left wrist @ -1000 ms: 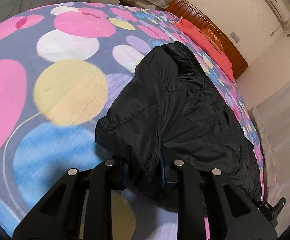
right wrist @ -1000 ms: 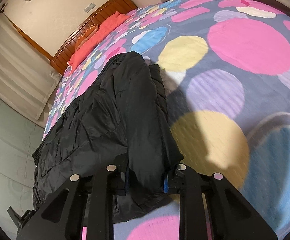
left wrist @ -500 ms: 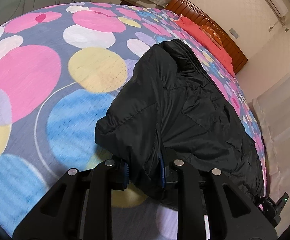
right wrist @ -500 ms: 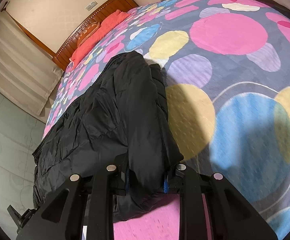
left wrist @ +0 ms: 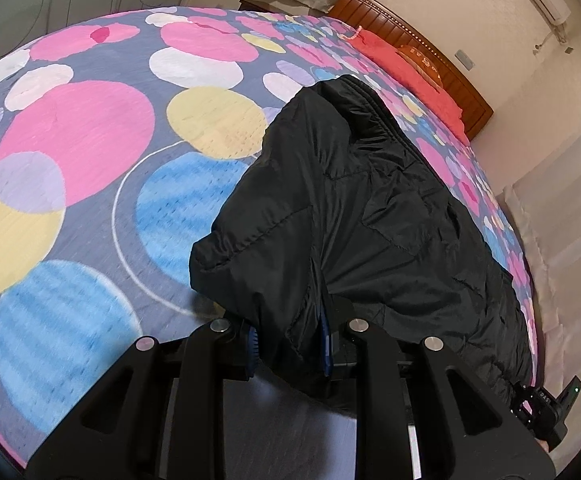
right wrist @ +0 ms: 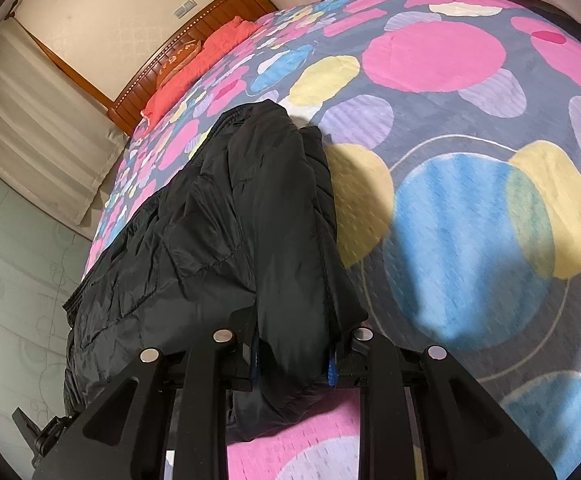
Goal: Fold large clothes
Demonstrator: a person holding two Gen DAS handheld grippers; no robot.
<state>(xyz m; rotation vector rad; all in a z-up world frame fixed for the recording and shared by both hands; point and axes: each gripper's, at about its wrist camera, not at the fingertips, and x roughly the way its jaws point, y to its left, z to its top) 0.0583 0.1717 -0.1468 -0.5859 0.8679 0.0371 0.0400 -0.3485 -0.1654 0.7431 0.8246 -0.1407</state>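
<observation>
A: Our left gripper (left wrist: 290, 346) is clamped on a thick fold of the black jacket (left wrist: 354, 216); the blue pads (left wrist: 252, 346) press the fabric from both sides.

B: Same on our right gripper (right wrist: 293, 354): jaws pinched around a bunched edge of the jacket.

A: Where does the jacket lie?

B: On the spotted bedspread (left wrist: 90, 168), stretched from our grippers at the near edge toward the far wooden headboard (left wrist: 418, 52), where we see red pillows (left wrist: 402, 68).

A: In our right view it hugs the bed's left side, with bare bedspread to its right.
</observation>
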